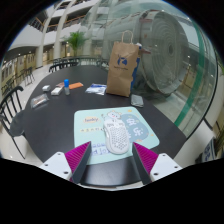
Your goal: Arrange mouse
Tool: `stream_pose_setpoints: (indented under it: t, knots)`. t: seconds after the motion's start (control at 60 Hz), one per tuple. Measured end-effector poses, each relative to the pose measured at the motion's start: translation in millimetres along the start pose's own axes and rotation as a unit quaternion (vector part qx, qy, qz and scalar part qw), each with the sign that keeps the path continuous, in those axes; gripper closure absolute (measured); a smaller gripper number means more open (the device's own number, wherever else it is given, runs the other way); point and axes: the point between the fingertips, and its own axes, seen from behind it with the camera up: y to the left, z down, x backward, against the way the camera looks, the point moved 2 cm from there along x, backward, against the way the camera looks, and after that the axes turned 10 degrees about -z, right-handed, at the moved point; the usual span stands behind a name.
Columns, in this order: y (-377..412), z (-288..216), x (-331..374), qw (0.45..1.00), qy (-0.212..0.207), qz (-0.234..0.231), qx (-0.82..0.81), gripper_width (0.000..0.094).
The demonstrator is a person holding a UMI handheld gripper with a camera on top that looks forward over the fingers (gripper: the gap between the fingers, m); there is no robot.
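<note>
A white perforated mouse (115, 131) lies on a light green mouse mat (134, 125) on a dark round table (60, 115). My gripper (112, 157) hovers just in front of the mat's near edge. Its two fingers, with magenta pads (79, 156), stand wide apart with nothing between them. The mouse is just ahead of the fingers, roughly centred between them, and touches neither.
A brown paper bag (121, 68) stands at the table's far side. Papers and small items (52, 91) lie at the far left, a dark phone-like object (137, 100) lies beyond the mat. Chairs (10, 105) stand at the left.
</note>
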Motion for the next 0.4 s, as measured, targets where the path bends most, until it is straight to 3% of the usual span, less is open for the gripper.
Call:
stream_pose_setpoints:
  t: [0.4]
  knots:
    - [57, 25, 125, 0.999, -0.054, 0.003, 0.000, 0.0091]
